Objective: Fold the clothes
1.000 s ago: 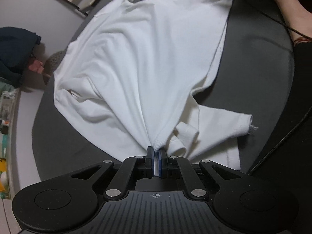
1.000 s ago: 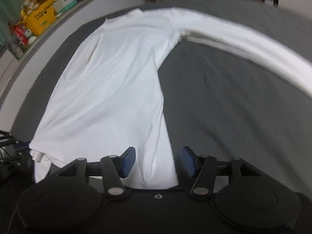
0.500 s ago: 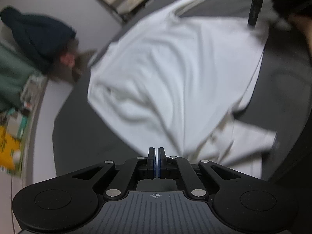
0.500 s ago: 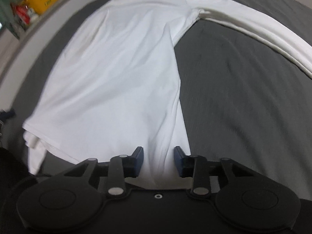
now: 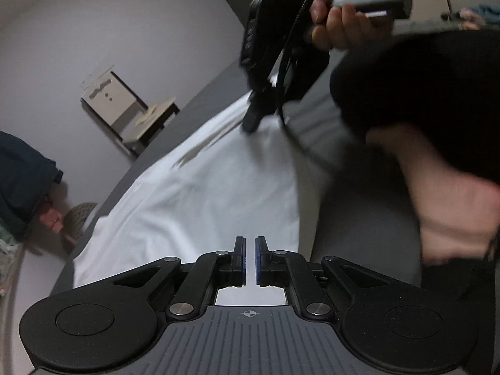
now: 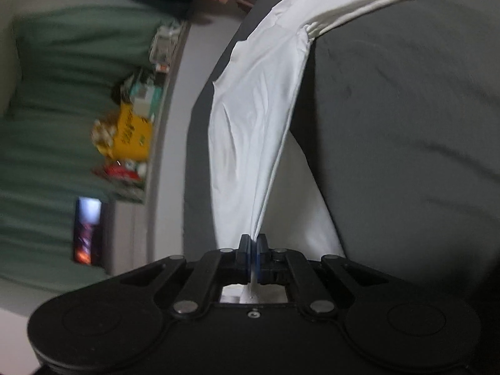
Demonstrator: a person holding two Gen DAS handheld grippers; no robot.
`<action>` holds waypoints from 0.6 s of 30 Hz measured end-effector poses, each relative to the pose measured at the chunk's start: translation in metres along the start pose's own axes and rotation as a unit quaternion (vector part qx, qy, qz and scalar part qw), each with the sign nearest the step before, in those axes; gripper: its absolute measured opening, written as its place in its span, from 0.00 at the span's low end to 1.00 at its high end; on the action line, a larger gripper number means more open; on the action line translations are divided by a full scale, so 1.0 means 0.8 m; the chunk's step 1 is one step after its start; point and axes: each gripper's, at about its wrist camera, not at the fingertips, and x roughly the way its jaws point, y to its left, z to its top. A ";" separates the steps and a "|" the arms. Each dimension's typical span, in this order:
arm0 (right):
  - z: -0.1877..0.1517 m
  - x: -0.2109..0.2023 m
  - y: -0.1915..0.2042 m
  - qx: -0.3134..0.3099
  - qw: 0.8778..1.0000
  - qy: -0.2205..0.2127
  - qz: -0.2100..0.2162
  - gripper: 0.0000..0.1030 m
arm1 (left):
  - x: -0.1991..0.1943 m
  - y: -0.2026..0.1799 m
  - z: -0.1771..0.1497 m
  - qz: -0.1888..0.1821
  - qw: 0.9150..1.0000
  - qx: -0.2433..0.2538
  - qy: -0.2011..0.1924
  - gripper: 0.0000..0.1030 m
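Observation:
A white long-sleeved shirt (image 5: 203,193) lies spread on the grey bed cover (image 5: 359,218). My left gripper (image 5: 249,259) hovers over the shirt's near part. Its jaws are opening to a narrow slit, and I see no cloth pinched between them. In the right wrist view, my right gripper (image 6: 253,247) is shut on the shirt (image 6: 250,118) at its edge. The cloth runs taut and creased away from the pads, and one sleeve (image 6: 375,3) stretches off to the upper right. The left wrist view shows the right gripper (image 5: 253,122) on the shirt's far side, held by a hand (image 5: 337,22).
A person's bare leg (image 5: 453,193) and black clothing (image 5: 422,93) fill the right side. A small shelf (image 5: 125,109), a dark garment (image 5: 22,184) and a woven basket (image 5: 78,218) stand beyond the bed. A green curtain (image 6: 62,93) and a yellow box (image 6: 131,134) line the other side.
My right gripper closed on the shirt's edge and rolled, pulling the cloth taut. My left gripper let go of its bunch of cloth and swung up to face the right gripper.

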 end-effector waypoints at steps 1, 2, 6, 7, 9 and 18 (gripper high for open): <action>0.000 0.000 0.001 0.001 1.000 -0.003 -0.001 0.04 | 0.005 -0.002 0.006 0.005 1.000 -0.009 -0.007 0.05; 0.001 0.002 0.002 0.000 1.000 -0.005 -0.005 0.04 | 0.009 -0.002 0.012 0.012 1.000 -0.021 -0.013 0.05; 0.003 0.003 -0.003 0.017 1.000 -0.008 0.004 0.04 | 0.011 -0.003 0.021 0.014 0.998 -0.045 -0.034 0.06; 0.004 0.005 -0.004 0.021 1.000 -0.007 0.011 0.04 | 0.010 -0.004 0.022 0.013 0.998 -0.047 -0.037 0.06; 0.006 0.011 -0.004 0.029 0.999 -0.004 0.024 0.04 | 0.011 -0.004 0.021 0.015 0.998 -0.046 -0.037 0.06; 0.009 0.020 0.014 0.001 1.000 -0.002 0.011 0.04 | 0.017 -0.020 0.031 0.030 0.998 -0.017 -0.060 0.06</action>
